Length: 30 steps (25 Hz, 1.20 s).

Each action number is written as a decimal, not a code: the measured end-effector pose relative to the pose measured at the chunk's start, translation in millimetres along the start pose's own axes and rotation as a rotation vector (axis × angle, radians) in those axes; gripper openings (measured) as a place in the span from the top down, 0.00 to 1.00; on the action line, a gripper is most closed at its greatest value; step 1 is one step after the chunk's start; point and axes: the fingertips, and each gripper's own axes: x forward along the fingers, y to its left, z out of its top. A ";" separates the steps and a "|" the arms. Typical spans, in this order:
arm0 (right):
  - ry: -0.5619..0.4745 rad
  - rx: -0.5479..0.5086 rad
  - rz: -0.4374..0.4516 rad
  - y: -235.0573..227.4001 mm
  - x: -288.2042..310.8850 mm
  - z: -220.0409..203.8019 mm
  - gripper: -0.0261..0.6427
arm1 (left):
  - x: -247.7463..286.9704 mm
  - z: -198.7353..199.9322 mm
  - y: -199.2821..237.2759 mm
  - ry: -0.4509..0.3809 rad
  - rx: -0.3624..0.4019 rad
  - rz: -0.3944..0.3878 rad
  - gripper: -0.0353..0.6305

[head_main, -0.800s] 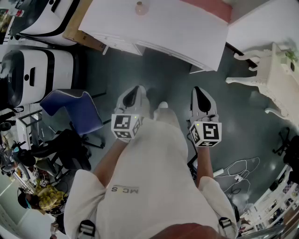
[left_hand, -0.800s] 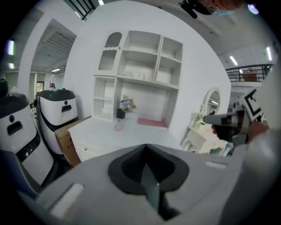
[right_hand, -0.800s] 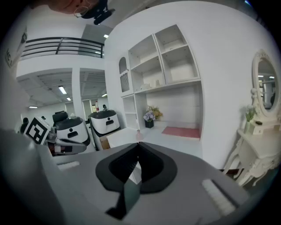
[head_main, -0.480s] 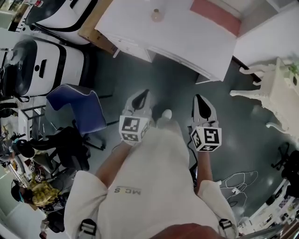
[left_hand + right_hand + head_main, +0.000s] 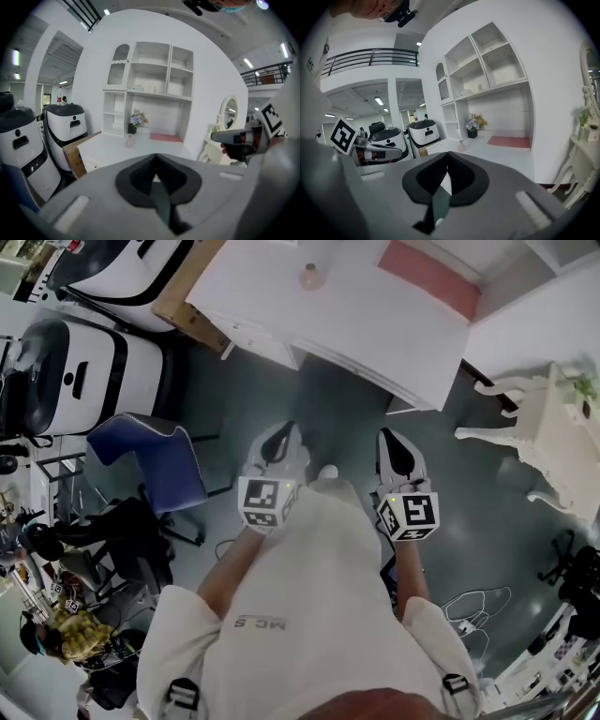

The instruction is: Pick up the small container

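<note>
The small container (image 5: 311,277) is a pale pink, round-bodied pot standing near the far edge of the white table (image 5: 375,324). It also shows small in the left gripper view (image 5: 130,141) and in the right gripper view (image 5: 461,146). My left gripper (image 5: 285,431) is held at waist height over the dark floor, well short of the table, and its jaws are shut on nothing (image 5: 155,157). My right gripper (image 5: 392,439) hangs level beside it, also shut and empty (image 5: 447,154). Both point toward the table.
A pink mat (image 5: 427,279) lies on the table to the container's right. A cardboard box (image 5: 183,296) and white robots (image 5: 66,371) stand at the left, and a blue chair (image 5: 150,460) is nearer. An ornate white side table (image 5: 544,423) is at right, with cables (image 5: 478,601) on the floor.
The table and container have slid a little down and to the right in the head view. Both grippers keep the same pose, side by side.
</note>
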 end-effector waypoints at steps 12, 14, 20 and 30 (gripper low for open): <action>0.022 -0.050 0.021 -15.8 199.0 65.5 0.96 | 145.7 91.8 142.0 -0.101 -0.017 -0.026 0.95; 0.023 -0.057 0.009 -22.0 233.1 86.5 0.96 | 172.2 119.4 164.1 -0.131 -0.002 -0.059 0.95; 0.003 -0.024 -0.083 -50.9 315.4 135.1 0.96 | 243.5 155.2 215.6 -0.096 0.048 -0.138 0.94; 0.011 -0.024 -0.110 -87.6 377.4 157.3 0.96 | 325.6 159.8 230.1 -0.050 0.079 -0.187 0.94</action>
